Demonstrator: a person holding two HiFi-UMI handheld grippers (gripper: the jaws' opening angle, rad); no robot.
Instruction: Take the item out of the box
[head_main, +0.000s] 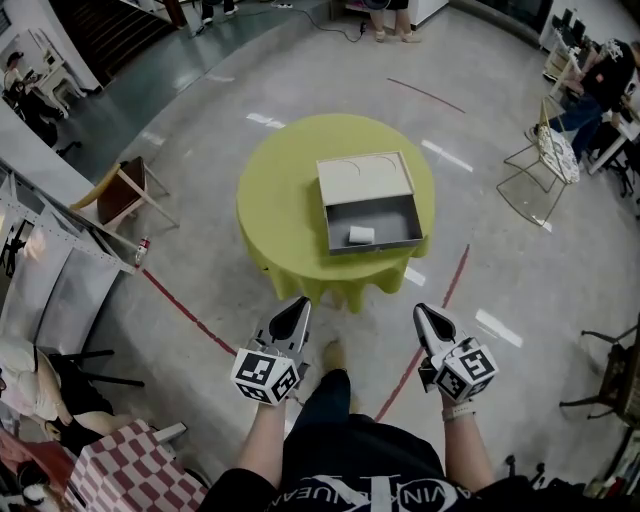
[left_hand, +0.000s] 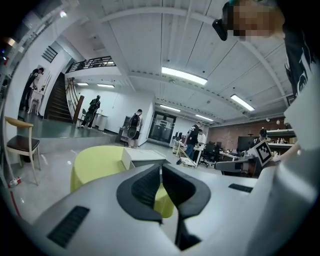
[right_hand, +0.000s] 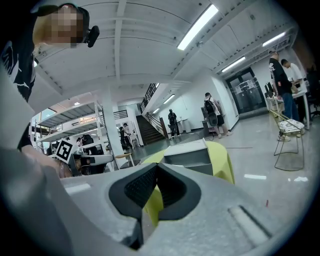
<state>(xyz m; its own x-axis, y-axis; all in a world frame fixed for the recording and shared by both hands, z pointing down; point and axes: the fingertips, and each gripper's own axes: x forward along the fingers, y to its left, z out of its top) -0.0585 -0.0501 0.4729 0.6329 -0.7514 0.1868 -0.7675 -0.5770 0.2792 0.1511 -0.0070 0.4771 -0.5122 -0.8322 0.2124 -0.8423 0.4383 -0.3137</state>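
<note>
An open grey box (head_main: 372, 222) lies on a round table under a yellow-green cloth (head_main: 280, 200), its pale lid (head_main: 364, 178) folded back on the far side. A small white item (head_main: 361, 235) rests inside the box near its front wall. My left gripper (head_main: 300, 305) and right gripper (head_main: 423, 313) hang side by side well short of the table, above the floor, both shut and empty. The left gripper view shows the table (left_hand: 95, 165) and box (left_hand: 142, 157) beyond the closed tips (left_hand: 160, 167). In the right gripper view the box (right_hand: 190, 156) stands ahead of the closed tips (right_hand: 157, 166).
A wooden chair (head_main: 122, 190) stands left of the table and wire chairs (head_main: 545, 160) at the right. Red lines cross the concrete floor (head_main: 200, 300). People stand and sit around the room's edges. A checkered cloth (head_main: 115, 465) is at the lower left.
</note>
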